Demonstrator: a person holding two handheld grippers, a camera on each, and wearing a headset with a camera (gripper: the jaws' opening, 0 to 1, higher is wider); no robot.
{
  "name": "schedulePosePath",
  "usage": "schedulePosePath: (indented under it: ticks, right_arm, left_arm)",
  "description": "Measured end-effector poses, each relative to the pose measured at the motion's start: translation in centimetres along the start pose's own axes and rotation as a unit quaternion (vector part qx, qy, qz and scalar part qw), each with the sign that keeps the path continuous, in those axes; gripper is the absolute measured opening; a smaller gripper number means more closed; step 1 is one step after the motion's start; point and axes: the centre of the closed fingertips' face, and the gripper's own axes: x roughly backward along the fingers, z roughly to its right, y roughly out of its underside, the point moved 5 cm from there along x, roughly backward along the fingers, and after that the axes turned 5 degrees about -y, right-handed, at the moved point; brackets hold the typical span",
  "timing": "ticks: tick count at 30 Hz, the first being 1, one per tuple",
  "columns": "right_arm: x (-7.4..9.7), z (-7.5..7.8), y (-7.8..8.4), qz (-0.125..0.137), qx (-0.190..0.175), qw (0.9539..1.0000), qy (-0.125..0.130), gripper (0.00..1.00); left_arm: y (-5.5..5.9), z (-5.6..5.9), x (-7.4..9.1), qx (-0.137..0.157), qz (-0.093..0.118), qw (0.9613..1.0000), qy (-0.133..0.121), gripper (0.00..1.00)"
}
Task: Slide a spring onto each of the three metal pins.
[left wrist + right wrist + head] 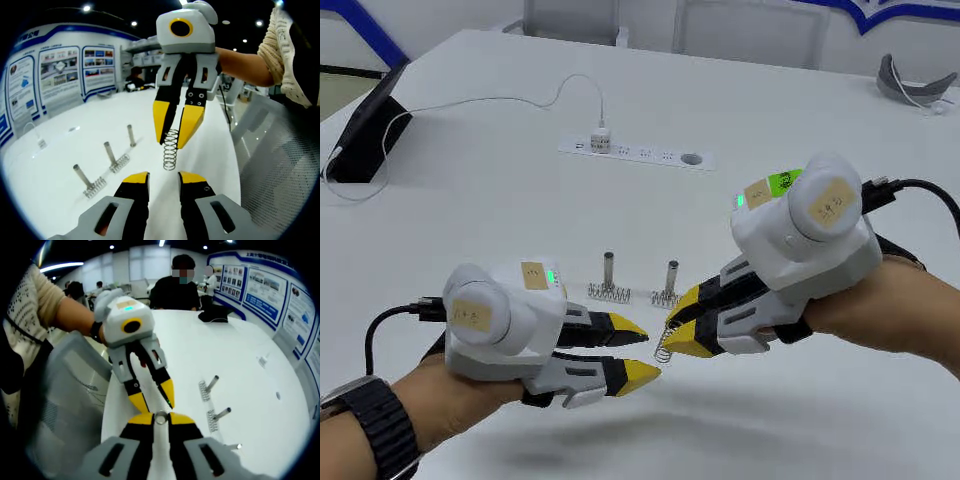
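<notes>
In the head view, I am watching the right tool (676,322) pinching one spring (665,345) by its upper end. Its long axis is running steeply downward, with the free end pointing at the white counter (500,190). The left tool (642,352) is hovering just beside it with its jaws spread, gripping nothing. Behind them I am counting two upright pins, the left pin (608,268) and the right pin (672,274). Each has a loose spring lying on its side at the foot, one here (608,292) and one here (665,298). A power strip (640,153) is lying farther back.

In the left gripper view, the left tool (164,178) is gaping open at the bottom. The right tool (172,142) is reaching in from above, and the spring (170,150) is hanging lengthwise from its tips. Here I am counting three pins in a row (109,151), and two of them have loose springs (120,162) at their bases.

In the right gripper view, the right tool (161,418) is clamping the spring (160,417), which I am seeing end-on as a ring, its axis lying along the jaws. The left tool (154,397) is facing it, spread. Three pins (222,412) are standing to the right.
</notes>
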Motion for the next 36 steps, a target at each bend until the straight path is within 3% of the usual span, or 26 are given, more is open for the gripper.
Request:
schedulePosePath:
  ticks: [11,21,36]
  right_arm:
    - [1.6,1.0,1.0,-0.002,-0.02,0.9996,0.022,0.12]
    - [3.3,2.3,2.0,0.002,-0.041,0.998,0.048,0.12]
    - [5.2,4.1,3.2,-0.004,-0.064,0.9942,0.086,0.12]
  left_arm:
    - [0.4,-1.5,1.6,0.026,0.008,0.9988,-0.041,0.39]
    - [1.3,-2.7,3.0,0.053,0.013,0.9952,-0.081,0.52]
    - [2.6,-3.5,5.2,0.09,0.022,0.9877,-0.126,0.57]
